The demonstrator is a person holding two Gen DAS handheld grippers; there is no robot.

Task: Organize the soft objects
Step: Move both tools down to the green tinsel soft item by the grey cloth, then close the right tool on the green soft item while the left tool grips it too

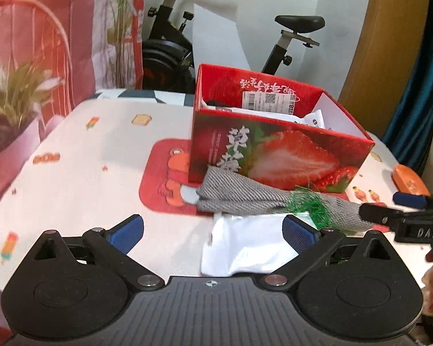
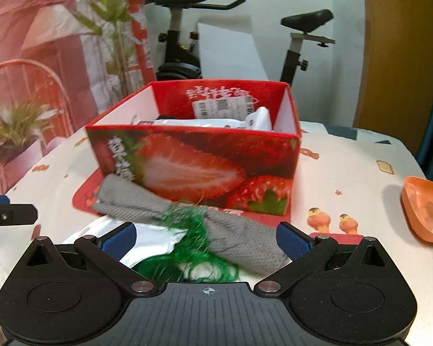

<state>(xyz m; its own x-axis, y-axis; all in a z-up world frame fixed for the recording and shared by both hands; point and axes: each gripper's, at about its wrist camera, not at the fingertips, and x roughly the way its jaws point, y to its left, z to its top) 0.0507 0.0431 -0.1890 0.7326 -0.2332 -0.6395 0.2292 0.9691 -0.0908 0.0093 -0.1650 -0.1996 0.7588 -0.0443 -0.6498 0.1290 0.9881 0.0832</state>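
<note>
Closest to the left wrist lens, left gripper [image 1: 213, 232] with blue pads spread wide, pinching nothing, hovering low over the near side of the printed tablecloth [image 1: 86, 173]. Between those pads and a little farther out, white packet [image 1: 245, 248], crinkled and flat on the cloth. Just beyond it, grey knitted cloth [image 1: 245, 196], bunched lengthwise, its left end touching the near wall of the strawberry box [image 1: 274, 150], with a tuft of green fringe [image 1: 314, 204] across its right half. Inside the box, white packets already, so probably partway through the sorting. Far right, orange dish [image 1: 408, 183], well apart from the pile. Closest to the right wrist lens, right gripper [image 2: 206, 239], likewise spread and pinching nothing, framing the right end of the grey knitted cloth [image 2: 239, 239], though contact with it cannot be told. Green fringe [image 2: 193, 230] straggling toward the lens over the white packet [image 2: 150, 239]; box wall [image 2: 187, 155] just behind. Judged by look: knit light, limp, not fragile, likely to sag and trail when lifted; fringe prone to snagging on the pads. Best taken at the thick folded middle of the knit, clear of the fringe and of the slippery packet beneath, then carried over the near wall.
</note>
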